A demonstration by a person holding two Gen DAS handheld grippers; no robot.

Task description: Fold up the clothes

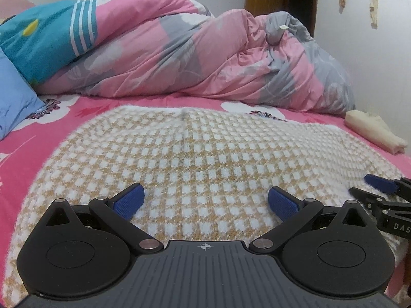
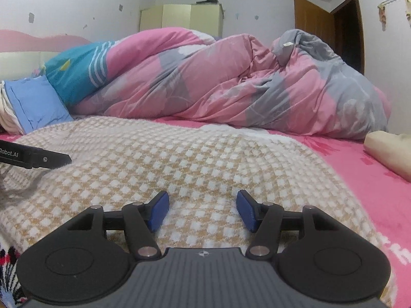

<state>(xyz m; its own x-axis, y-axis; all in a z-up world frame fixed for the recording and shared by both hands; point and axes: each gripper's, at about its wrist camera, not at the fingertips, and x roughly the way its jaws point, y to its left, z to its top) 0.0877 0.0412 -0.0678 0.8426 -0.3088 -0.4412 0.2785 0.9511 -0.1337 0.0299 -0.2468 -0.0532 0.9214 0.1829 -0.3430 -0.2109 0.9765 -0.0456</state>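
Observation:
A knitted garment (image 1: 195, 154) in a tan and white check lies spread on the pink bed, also seen in the right wrist view (image 2: 179, 159). My left gripper (image 1: 205, 201) hovers low over its near part, jaws wide open with nothing between the blue pads. My right gripper (image 2: 203, 209) is open too, over the garment's near right part and holding nothing. The right gripper's blue-tipped fingers (image 1: 380, 183) show at the right edge of the left wrist view. A black part of the left gripper (image 2: 36, 157) enters the right wrist view from the left.
A bulky pink and grey duvet (image 1: 205, 59) is heaped along the far side of the bed. A light blue pillow (image 1: 15, 102) lies at the left. A folded cream cloth (image 1: 372, 131) sits at the right, near the bed's edge. The pink floral sheet (image 1: 38, 148) surrounds the garment.

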